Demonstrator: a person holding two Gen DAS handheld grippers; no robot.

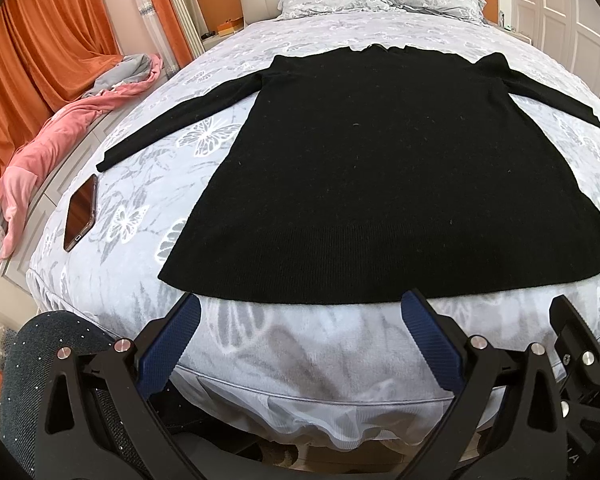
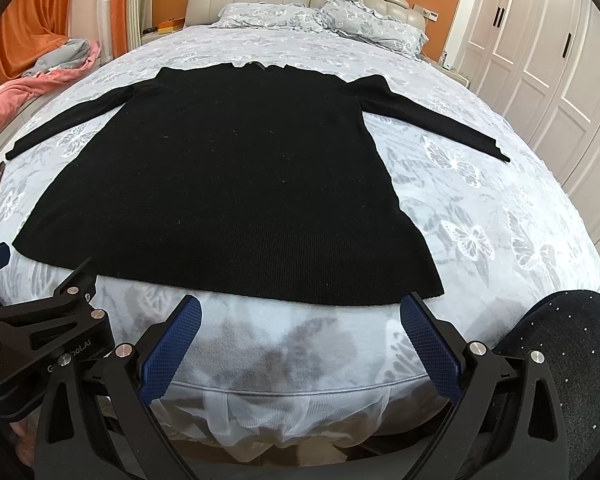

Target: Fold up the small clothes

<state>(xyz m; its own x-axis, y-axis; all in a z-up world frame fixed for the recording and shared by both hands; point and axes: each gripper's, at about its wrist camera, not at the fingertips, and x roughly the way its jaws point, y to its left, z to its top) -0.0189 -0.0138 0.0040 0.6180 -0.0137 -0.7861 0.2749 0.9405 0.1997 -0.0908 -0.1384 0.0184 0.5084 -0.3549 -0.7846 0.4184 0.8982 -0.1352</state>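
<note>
Black sweater [image 1: 380, 168] spread flat on the bed [image 1: 292, 356], sleeves out, hem nearest. Just below the hem: left gripper [image 1: 300, 312] and right gripper [image 2: 300, 312], jaws wide, holding nothing. Might bunch up if only one layer gets pinched. Phone [image 1: 80, 213] left of the sweater. On the gripper, letters partly hidden, ending "bot.AI".

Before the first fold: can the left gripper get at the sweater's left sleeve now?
Probably yes: the left gripper is open, and nothing lies on the left sleeve; the phone rests beside it.
</note>
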